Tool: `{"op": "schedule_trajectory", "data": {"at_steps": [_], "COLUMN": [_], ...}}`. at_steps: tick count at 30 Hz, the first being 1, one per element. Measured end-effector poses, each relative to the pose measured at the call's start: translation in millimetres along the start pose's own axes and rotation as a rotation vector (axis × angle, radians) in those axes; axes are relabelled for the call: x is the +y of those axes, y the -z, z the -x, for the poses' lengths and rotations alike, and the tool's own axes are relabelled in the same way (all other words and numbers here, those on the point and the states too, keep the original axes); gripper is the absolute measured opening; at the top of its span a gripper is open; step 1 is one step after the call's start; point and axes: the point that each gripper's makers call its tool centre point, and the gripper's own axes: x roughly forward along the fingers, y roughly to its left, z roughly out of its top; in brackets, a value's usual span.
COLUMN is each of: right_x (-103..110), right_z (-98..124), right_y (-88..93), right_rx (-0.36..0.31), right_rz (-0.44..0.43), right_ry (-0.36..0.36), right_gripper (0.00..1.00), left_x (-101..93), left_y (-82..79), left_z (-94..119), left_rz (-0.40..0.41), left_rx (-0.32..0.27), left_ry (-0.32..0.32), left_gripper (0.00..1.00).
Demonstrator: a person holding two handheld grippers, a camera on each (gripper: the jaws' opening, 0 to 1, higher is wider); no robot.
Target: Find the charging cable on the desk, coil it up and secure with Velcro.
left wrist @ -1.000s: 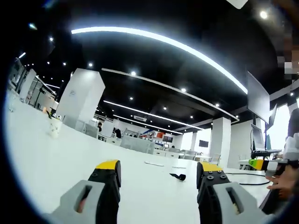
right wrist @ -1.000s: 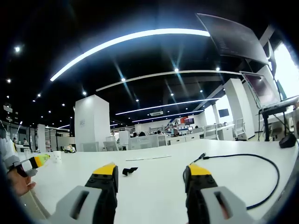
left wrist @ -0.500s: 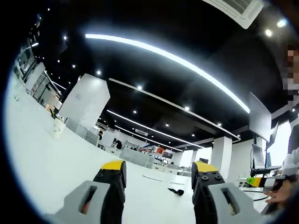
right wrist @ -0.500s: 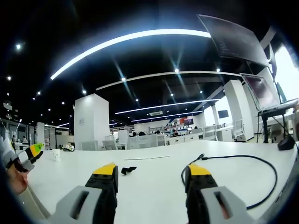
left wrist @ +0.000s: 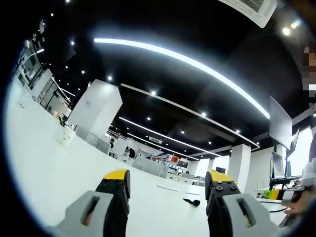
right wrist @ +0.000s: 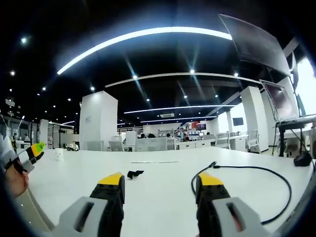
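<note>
A black charging cable lies in a loose curve on the white desk, its plug end just beyond my right gripper's right jaw. A small black Velcro strap rests on the desk ahead of my right gripper, which is open and holds nothing. In the left gripper view the same strap lies ahead between the jaws of my open left gripper. A stretch of the cable shows at the far right. My left gripper's green-tipped end enters the right gripper view at the left edge.
A white paper cup stands far back on the desk, also the cup in the right gripper view. A thin flat strip lies mid-desk. A black mouse and monitors sit at the right. A person's hand shows at right.
Both views have tilted slightly with the hands. The left gripper's tip has risen a little at the left edge of the right gripper view. Cable and strap lie as before.
</note>
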Motion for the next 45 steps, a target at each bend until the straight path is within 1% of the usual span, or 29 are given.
{"op": "schedule_trajectory", "data": {"at_steps": [3, 5, 7, 12, 18, 22, 28, 29, 31, 33, 36, 38, 45], "right_x": [-3, -3, -4, -2, -4, -8, -6, -5, -5, -6, -9, -11, -18], "right_z": [0, 0, 1, 2, 3, 5, 6, 6, 4, 5, 7, 8, 10], "right_y": [-0.5, -0.9, -0.9, 1.7, 0.2, -2.2, -6.1, -4.7, 1.5, 2.4, -1.2, -2.4, -1.1], "right_rx": [0.001, 0.0, -0.004, 0.001, -0.005, -0.008, -0.023, -0.023, 0.0, 0.005, -0.011, -0.018, -0.011], "right_rz": [0.001, -0.001, -0.005, -0.008, -0.013, -0.012, -0.011, -0.017, -0.015, -0.012, -0.025, -0.025, -0.013], "right_ry": [0.008, 0.007, 0.008, 0.001, 0.006, 0.013, 0.008, 0.006, 0.002, 0.003, 0.009, 0.017, 0.03], "right_gripper": [0.58, 0.58, 0.58, 0.58, 0.59, 0.59, 0.59, 0.59, 0.59, 0.59, 0.59, 0.59, 0.59], "left_x": [-3.9, -7.0, -9.9, -7.5, -8.0, -12.2, -12.2, -12.4, -12.2, -12.4, -16.0, -17.6, -22.9], "left_y": [4.0, 5.7, 4.3, 2.4, 6.4, 7.5, 5.0, 4.1, 3.1, 5.6, 9.7, 10.5, 13.1], "left_z": [-1, -1, 1, 1, 0, 0, 2, 2, 2, 2, 1, 0, -1], "left_rz": [0.003, 0.008, 0.014, -0.003, 0.012, 0.026, 0.004, 0.003, 0.011, 0.02, 0.01, 0.005, 0.008], "left_rx": [0.018, 0.026, 0.017, 0.011, 0.021, 0.023, 0.026, 0.023, 0.017, 0.027, 0.042, 0.043, 0.048], "left_ry": [0.015, 0.027, 0.036, 0.024, 0.027, 0.037, 0.038, 0.038, 0.036, 0.035, 0.044, 0.048, 0.052], "left_gripper": [0.63, 0.63, 0.62, 0.64, 0.65, 0.65, 0.65, 0.65, 0.65, 0.65, 0.66, 0.66, 0.66]}}
